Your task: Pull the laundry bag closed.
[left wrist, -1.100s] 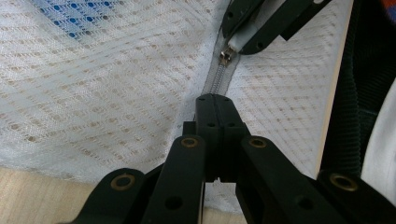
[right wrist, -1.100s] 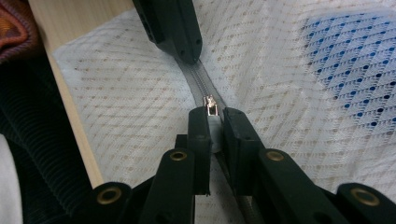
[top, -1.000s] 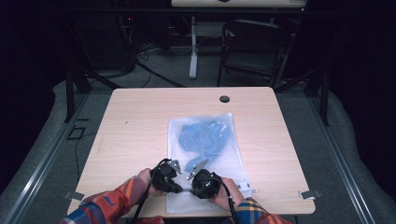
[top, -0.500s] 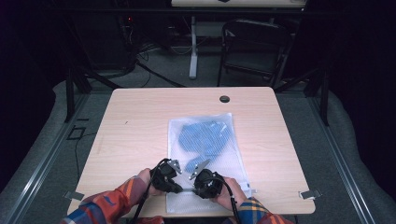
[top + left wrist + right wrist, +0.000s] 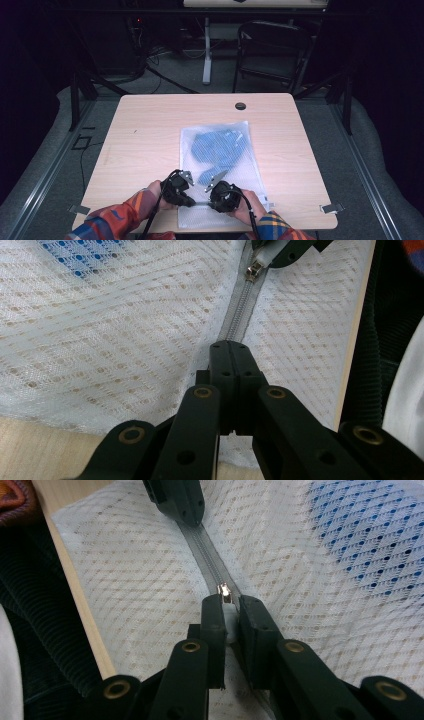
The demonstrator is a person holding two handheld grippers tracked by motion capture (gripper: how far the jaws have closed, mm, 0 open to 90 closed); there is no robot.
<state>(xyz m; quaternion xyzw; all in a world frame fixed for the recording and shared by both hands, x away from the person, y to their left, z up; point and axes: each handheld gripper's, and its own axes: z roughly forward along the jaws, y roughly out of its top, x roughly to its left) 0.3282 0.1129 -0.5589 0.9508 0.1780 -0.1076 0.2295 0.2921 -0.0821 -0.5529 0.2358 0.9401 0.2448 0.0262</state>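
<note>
A white mesh bag (image 5: 243,176) lies flat on the wooden table (image 5: 145,145), a blue garment (image 5: 217,149) showing through it. Its grey zipper (image 5: 239,320) runs along the near end. In the left gripper view my left gripper (image 5: 230,346) is shut, pinching the zipper tape. My right gripper (image 5: 227,605) is shut on the zipper pull (image 5: 225,591), a short way along the same zipper. From above, the left gripper (image 5: 192,202) and the right gripper (image 5: 213,203) face each other, tips close together, over the bag's near edge.
The table's near edge (image 5: 82,615) runs right beside the zipper, with the person's dark clothing past it. A round cable hole (image 5: 240,106) sits at the table's far side. A dark chair (image 5: 272,50) and desk legs stand beyond the table.
</note>
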